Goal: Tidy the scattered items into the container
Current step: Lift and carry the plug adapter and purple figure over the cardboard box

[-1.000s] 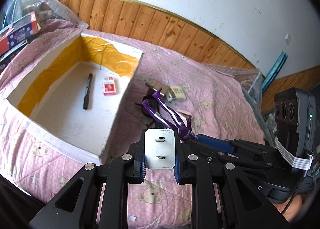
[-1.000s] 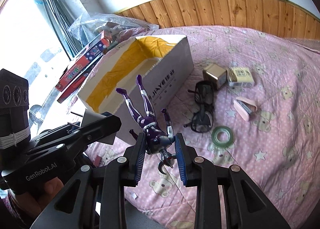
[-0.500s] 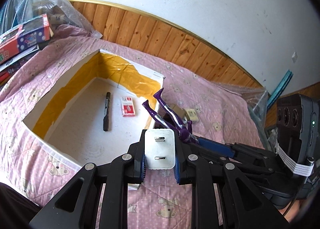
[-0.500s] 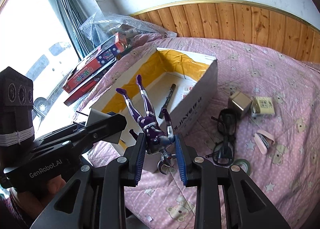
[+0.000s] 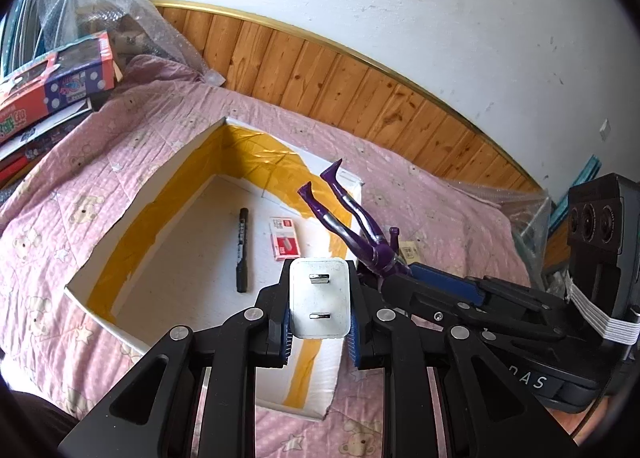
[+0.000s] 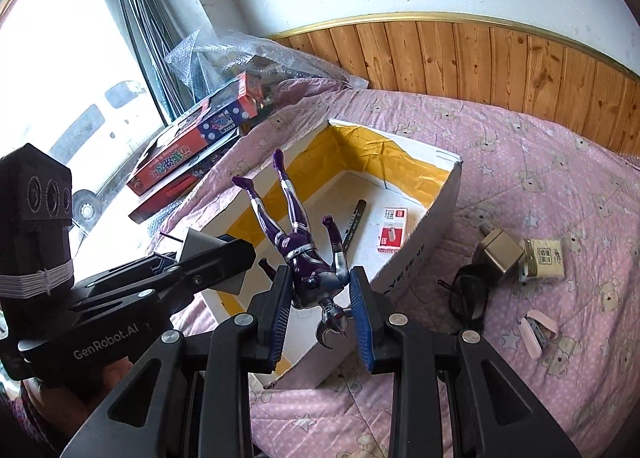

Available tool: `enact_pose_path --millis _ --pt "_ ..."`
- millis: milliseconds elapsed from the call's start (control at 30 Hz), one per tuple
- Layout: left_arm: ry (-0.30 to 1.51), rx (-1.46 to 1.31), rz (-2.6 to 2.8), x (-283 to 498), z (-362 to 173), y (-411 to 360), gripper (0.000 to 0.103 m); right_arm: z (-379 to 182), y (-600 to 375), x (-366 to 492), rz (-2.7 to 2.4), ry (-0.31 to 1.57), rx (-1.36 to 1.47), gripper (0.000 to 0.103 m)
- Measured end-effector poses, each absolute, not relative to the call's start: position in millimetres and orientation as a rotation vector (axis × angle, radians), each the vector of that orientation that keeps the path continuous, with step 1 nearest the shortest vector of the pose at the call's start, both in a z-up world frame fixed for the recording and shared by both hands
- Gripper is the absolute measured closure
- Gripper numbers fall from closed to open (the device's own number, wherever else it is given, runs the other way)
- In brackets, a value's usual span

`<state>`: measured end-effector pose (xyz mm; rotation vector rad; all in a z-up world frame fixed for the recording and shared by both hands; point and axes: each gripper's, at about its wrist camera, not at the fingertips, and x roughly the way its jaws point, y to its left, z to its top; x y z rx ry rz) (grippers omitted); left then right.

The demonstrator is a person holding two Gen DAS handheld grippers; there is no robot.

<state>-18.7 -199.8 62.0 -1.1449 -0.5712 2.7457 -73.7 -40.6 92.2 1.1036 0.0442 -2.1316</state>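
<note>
pink bear quilt (image 5: 132,162) under the open box (image 5: 132,218): left gripper (image 5: 320,328) clamps a white plug (image 5: 319,300), right gripper (image 6: 320,322) clamps a purple figure (image 6: 298,248), both over the box, so releasing them inside comes next

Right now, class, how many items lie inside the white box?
2: a black marker on the box floor, and a red-and-white packet beside it. The grippers' items may hide more.
</note>
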Motion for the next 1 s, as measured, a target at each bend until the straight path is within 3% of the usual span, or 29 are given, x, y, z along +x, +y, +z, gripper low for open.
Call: enact_pose_path --millis 667,1000 --pt "-0.599 -1.312 2.789 -54 40 -245 0.081 84 -94 -111 -2.097 0.156 1.109 0.072" --pt "-0.498 -1.467 2.785 -73 21 -246 0.081 68 -121 -136 -2.08 0.224 1.16 0.072"
